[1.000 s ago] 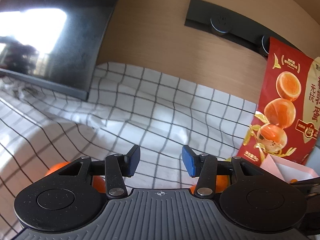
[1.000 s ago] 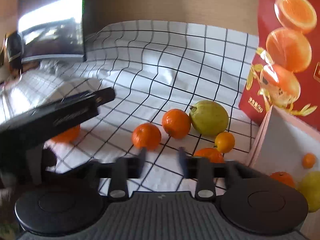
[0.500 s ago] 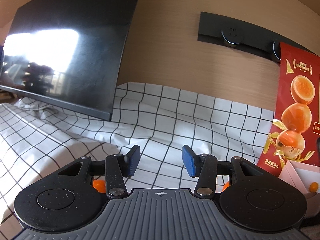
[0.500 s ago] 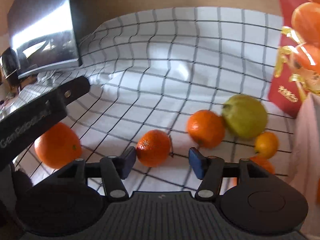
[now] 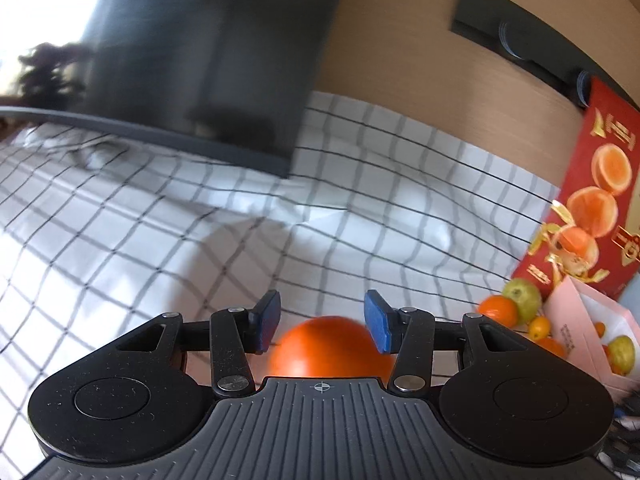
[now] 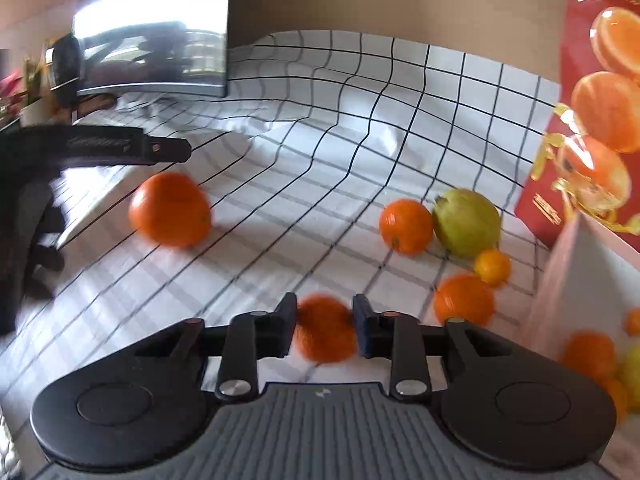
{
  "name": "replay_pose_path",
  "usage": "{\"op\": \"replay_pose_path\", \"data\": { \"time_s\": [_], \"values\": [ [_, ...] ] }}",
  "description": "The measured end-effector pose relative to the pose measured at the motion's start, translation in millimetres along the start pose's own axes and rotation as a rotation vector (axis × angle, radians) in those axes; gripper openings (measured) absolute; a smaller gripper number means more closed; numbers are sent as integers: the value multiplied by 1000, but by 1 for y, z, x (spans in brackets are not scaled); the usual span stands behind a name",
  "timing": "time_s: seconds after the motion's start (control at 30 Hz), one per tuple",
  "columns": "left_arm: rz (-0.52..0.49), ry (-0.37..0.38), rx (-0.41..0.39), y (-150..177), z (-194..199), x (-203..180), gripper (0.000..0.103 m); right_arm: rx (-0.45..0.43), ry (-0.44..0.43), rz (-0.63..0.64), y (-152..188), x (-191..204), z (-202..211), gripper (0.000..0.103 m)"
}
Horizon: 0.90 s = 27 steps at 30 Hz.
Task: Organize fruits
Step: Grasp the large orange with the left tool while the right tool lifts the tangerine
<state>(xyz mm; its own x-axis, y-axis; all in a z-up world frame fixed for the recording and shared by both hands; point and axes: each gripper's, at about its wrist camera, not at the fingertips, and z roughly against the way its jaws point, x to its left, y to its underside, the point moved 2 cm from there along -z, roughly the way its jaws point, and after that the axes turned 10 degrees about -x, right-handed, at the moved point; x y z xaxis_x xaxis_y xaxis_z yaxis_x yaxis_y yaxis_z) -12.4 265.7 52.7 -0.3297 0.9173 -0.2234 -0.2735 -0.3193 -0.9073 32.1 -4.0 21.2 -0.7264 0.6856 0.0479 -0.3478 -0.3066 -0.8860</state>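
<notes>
The sorting is being judged as partly done: several fruits are already lying inside the pink box [image 6: 560,280] at the right edge — orange ones and a yellow-green one are being seen there in both wrist views, though blurred. A good share is still being left out on the checked cloth [image 6: 320,160] covering the bench. A mandarin [image 6: 406,226] is being seen touching a green guava-like fruit [image 6: 466,222], with a small kumquat [image 6: 493,267] just beside them and another mandarin [image 6: 464,300] near the box wall. A large orange [image 6: 170,209] is lying well apart from that cluster, on the left. The right gripper [image 6: 325,328] is being held low over a small orange fruit [image 6: 325,330], which is sitting between the fingers [image 6: 286,330]; the fingers are narrowly parted and appear to be touching or nearly touching its sides, but with the motion blur it cannot be told whether a firm hold is being kept. The left gripper [image 5: 322,326] is being held with its fingers wide apart and holding nothing — the large orange [image 5: 328,346] is lying between and just below them, ungrasped. A red printed bag [image 6: 592,100] is standing behind the box.
</notes>
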Motion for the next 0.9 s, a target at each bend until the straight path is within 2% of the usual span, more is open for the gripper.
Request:
{"op": "replay_pose_path", "data": {
  "time_s": [0.1, 0.27, 0.3, 0.37, 0.43, 0.53, 0.7, 0.77, 0.9],
  "values": [
    [23, -10, 10, 4, -3, 11, 51, -3, -11, 11, 16, -1, 34, 13],
    [52, 1, -8, 9, -5, 16, 51, 5, -22, -3, 34, -7, 57, 14],
    [53, 1, -12, 10, -3, 17, 51, 3, -27, -5, 36, -7, 58, 15],
    [54, 11, -13, 11, -3, 15, 51, -8, -30, 4, 39, -5, 56, 28],
    [55, 31, -15, 13, 0, 13, 51, -25, -45, 2, 44, -3, 52, 33],
    [69, 67, -13, 17, 4, 10, 51, -67, -52, -10, 46, 0, 53, 33],
    [79, 113, 8, 23, 10, -2, 52, -69, -117, -37, 43, 10, 54, 33],
    [35, 115, 6, 25, 15, -12, 58, -72, -129, -20, 41, 20, 52, 35],
    [-37, 105, 6, 32, 22, -22, 62, -36, -198, -2, 41, 43, 40, 43]
  ]
}}
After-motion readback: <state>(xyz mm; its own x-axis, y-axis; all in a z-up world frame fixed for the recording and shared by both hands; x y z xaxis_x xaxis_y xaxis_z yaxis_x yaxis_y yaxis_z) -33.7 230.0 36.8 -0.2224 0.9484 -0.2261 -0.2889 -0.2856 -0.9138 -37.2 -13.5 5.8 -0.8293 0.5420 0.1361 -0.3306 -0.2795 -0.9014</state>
